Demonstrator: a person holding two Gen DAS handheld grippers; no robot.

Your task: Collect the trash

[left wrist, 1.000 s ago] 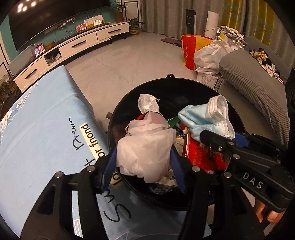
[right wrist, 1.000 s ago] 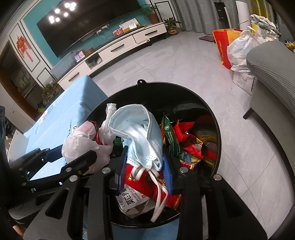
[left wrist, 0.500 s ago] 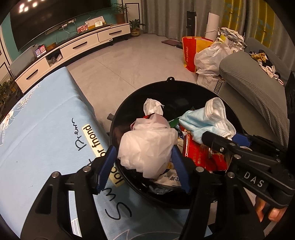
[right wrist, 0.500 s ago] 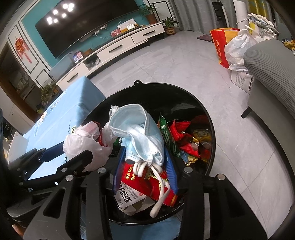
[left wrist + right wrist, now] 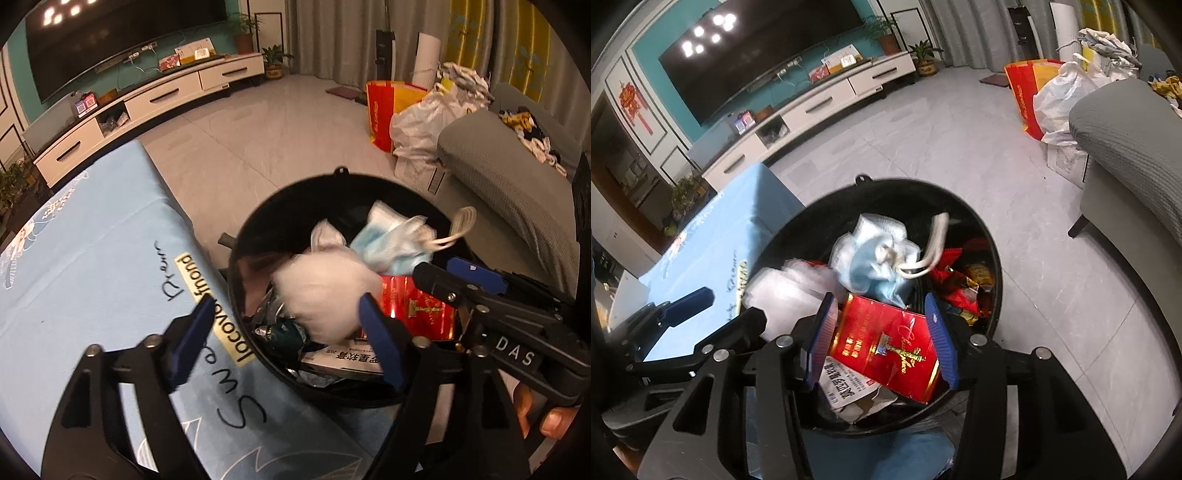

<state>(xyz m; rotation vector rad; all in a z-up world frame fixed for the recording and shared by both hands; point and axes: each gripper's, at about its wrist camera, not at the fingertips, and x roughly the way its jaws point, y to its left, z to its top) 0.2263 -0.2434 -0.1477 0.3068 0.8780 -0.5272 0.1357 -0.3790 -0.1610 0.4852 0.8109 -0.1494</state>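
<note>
My left tool (image 5: 284, 332) sits at the bottom of its own view with the blue pads spread wide; they have just been opening, and the white plastic bag (image 5: 325, 295) hangs blurred between them, no pad pressing it, over the black bin (image 5: 258, 229). My right tool (image 5: 882, 339) has also just been opening; its pads stand apart in the lower middle of its view, and the blue face mask (image 5: 875, 258) is beyond them, free, in the middle of the bin with its white ear loops flung up.

The right view looks straight onto the red carton (image 5: 890, 347) lying between my right pads' line of sight and a torn paper box with print under it (the left view catches only a slice of that red). It also shows the snack wrappers (image 5: 964, 284) at the bin's right side. Only the left view shows the blue cloth (image 5: 92, 258) of the bench with its lettering, at lower left, touching the bin's rim, and my fingers (image 5: 554, 424) at lower right.
</note>
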